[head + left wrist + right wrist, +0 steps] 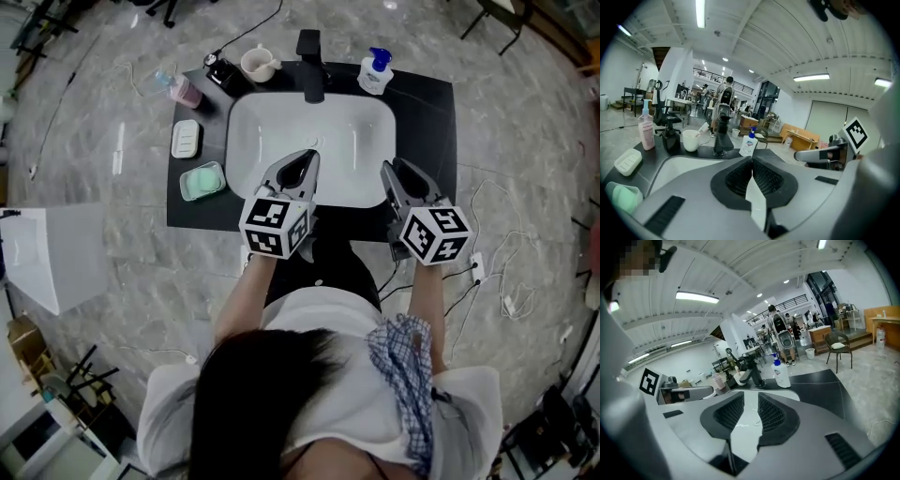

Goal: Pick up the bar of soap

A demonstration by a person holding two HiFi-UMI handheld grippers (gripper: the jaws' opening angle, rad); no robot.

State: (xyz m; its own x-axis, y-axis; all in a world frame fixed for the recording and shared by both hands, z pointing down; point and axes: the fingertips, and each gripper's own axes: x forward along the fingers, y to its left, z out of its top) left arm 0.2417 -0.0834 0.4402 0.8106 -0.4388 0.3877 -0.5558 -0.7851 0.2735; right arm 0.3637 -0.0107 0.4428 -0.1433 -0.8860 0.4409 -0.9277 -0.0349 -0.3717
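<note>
Currently both grippers hover over the near half of the white sink, side by side and apart from each other. The left gripper is clenched: its 2 ribbed pads meet at the tips with nothing between them. The right gripper is loosely parted, with a narrow gap between its pads and only the basin showing through it, so it grasps nothing.

The bar of soap, white and ridged, lies on the black countertop left of the sink, well apart from both grippers and untouched. Just in front of it sits a green dish. Along the back edge stand a pink bottle, a white cup, the black faucet and a pump bottle with a blue top.
</note>
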